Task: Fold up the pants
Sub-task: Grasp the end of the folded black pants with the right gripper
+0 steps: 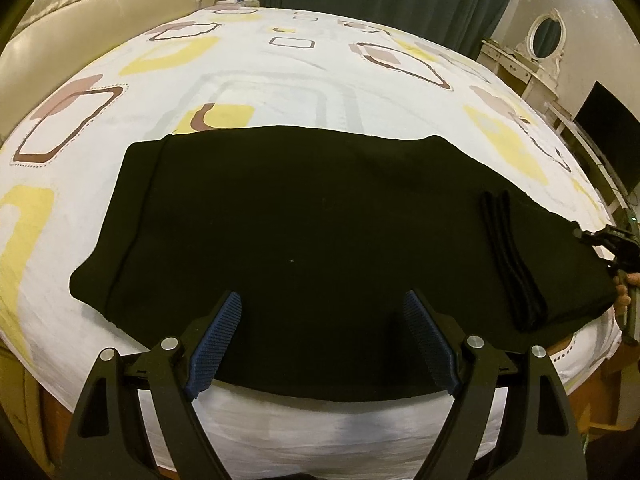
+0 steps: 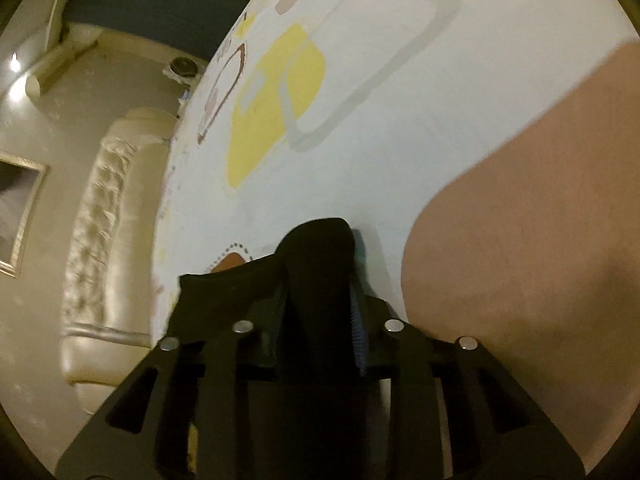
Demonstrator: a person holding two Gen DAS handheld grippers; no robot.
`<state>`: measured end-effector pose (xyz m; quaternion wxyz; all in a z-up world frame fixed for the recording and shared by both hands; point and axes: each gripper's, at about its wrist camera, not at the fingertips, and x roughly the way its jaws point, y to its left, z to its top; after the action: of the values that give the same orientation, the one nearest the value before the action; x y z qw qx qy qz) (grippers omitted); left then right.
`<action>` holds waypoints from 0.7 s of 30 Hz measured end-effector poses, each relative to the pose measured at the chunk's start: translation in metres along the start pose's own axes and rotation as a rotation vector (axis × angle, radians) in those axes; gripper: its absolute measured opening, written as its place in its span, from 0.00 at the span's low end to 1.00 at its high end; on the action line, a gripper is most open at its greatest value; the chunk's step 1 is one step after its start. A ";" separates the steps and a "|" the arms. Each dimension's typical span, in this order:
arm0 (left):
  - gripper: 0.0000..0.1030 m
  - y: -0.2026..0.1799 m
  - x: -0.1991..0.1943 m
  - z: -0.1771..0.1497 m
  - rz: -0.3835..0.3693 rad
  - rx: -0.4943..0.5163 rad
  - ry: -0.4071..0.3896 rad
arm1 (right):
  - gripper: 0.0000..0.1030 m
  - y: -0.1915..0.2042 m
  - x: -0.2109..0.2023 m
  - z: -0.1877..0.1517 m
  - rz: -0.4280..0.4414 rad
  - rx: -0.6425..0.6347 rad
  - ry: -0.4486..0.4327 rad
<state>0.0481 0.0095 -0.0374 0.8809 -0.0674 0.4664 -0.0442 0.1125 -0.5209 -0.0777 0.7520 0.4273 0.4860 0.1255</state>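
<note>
Blue ribbed pads [image 1: 218, 344] of the left gripper [image 1: 322, 348] sit closest to the lens, spread wide with nothing between them, hovering just over the near long edge of the black pants [image 1: 300, 240].

Right gripper [image 2: 320, 276] is the opposite: jaws pinched together on a bunch of black cloth, which rises in a hump between the fingers and spills off to one side. In the left wrist view that same gripper shows at the far right end of the garment, with a bit of the person's hand [image 1: 624, 296] behind it.

Pants lie flat on the bed [image 1: 280, 80], close to its near edge, already looking doubled into one long band. Long axis runs left-right across the left camera's view, parallel to the near edge of the bed. Ribbed waistband or cuff bands [image 1: 508, 256] sit toward the right end; a seam line runs near the left end.

Key relation: right hand owns the right end, left gripper is mid-length and not engaged. Far left end lies free, and the left hand is nearer to it.

My read: next fold carries the right end leftward along the long axis. Left gripper probably needs a hold on the near edge at that same end, or the fold goes skewed. One-corner lift risks dragging the band off square.
</note>
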 end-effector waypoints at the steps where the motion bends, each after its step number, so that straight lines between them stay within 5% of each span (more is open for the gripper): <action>1: 0.80 0.000 -0.001 0.000 0.005 0.005 -0.003 | 0.31 -0.001 -0.003 -0.002 0.015 0.005 0.002; 10: 0.80 0.004 -0.002 0.000 -0.004 -0.024 -0.001 | 0.35 -0.020 -0.038 -0.068 0.098 0.004 0.027; 15: 0.80 0.000 -0.004 -0.001 -0.003 -0.009 -0.005 | 0.24 -0.020 -0.046 -0.084 0.022 -0.046 -0.015; 21: 0.80 -0.001 -0.005 0.000 -0.005 0.001 -0.009 | 0.28 -0.015 -0.049 -0.087 0.016 -0.020 -0.048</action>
<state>0.0453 0.0089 -0.0336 0.8829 -0.0682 0.4622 -0.0464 0.0116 -0.5144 -0.0731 0.7667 0.4264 0.4630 0.1261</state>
